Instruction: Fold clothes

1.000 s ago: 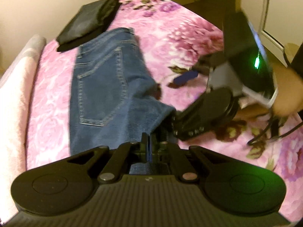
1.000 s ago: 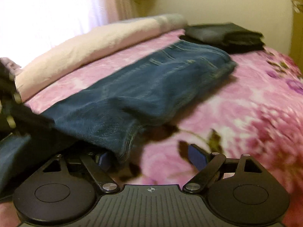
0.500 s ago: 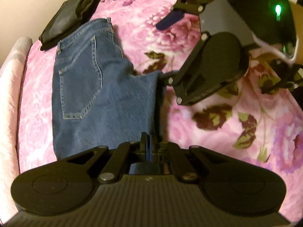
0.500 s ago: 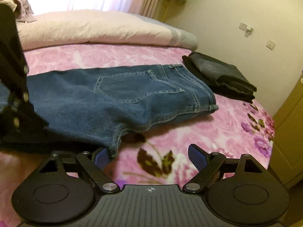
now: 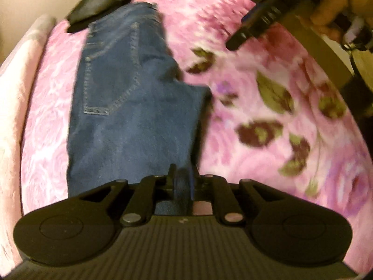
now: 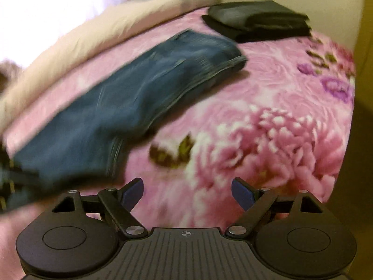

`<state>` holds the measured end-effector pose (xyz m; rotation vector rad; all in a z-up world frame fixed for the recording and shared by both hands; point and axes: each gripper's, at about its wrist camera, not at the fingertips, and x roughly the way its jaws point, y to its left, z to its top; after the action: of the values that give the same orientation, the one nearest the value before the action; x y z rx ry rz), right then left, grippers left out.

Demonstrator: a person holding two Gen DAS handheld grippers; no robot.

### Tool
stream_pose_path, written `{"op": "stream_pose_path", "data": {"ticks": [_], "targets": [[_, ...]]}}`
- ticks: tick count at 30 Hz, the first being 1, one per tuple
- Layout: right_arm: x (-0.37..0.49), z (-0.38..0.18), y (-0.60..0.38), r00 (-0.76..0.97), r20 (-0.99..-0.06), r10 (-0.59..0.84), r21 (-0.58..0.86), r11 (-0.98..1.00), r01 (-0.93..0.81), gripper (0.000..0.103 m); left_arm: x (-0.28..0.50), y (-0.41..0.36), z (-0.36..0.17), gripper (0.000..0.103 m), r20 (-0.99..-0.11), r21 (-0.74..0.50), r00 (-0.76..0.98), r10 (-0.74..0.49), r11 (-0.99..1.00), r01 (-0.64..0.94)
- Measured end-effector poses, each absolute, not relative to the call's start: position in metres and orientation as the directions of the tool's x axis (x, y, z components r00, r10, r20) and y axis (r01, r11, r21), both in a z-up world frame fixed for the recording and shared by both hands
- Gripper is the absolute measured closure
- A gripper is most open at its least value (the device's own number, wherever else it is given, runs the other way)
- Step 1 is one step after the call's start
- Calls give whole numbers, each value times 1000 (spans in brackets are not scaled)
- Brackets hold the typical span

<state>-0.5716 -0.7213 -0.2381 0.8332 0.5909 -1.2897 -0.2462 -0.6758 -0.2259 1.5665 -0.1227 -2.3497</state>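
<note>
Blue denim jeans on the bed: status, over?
Left gripper shut on blue denim jeans. Right gripper open, empty, clear of them. Folded black garment lies past waistband; nothing blocking.

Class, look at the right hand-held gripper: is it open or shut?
Open. The right hand-held gripper has its blue pads wide apart with only pink bedspread between them.

No legible text, label, brand, number or sign in either view. The only marks are a small crosshair symbol [image 6: 185,233] moulded at the top centre of the right gripper's ribbed housing, and a faint, blurred mark [image 5: 182,220] at the same spot on the left gripper's housing; neither can be read as a character.
</note>
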Motion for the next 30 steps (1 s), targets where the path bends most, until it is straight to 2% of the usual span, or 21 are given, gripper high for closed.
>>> {"op": "stream_pose_path", "data": {"ticks": [5,11,12,13,16,20,26,27,28,30], "targets": [[-639,-235,-801,306,-709,-635,499,-146,854,18,-277,-706,-215,92,-857,216,-384,-345,-915,340],[-666,-253,-903,356,-679,-642,582,-174,794,18,-312,-741,-231,92,-868,193,-354,-350,-892,409],[-668,-258,-915,362,-686,-631,588,-188,787,23,-317,-745,-235,92,-874,190,-344,-345,-891,412],[-670,-263,-925,364,-695,-621,596,-214,774,51,-320,-748,-238,92,-878,190,-335,-341,-892,411],[-672,-257,-950,355,-720,-596,574,-224,788,55,-325,-755,-247,91,-888,195,-310,-339,-889,414],[-667,-257,-971,359,-751,-554,530,-182,828,56,-319,-757,-254,90,-901,207,-267,-342,-879,429],[-666,-254,-958,339,-764,-549,481,-136,866,55,-262,-739,-251,85,-925,247,-126,-360,-818,519],[-663,-251,-953,323,-769,-551,460,-126,879,51,-247,-734,-250,85,-927,256,-93,-362,-796,548],[-661,-247,-949,308,-774,-554,438,-117,891,39,-232,-729,-249,85,-929,266,-61,-364,-773,576],[-657,-240,-940,276,-782,-559,393,-98,914,32,-205,-717,-246,84,-928,285,-5,-371,-719,634]]}}
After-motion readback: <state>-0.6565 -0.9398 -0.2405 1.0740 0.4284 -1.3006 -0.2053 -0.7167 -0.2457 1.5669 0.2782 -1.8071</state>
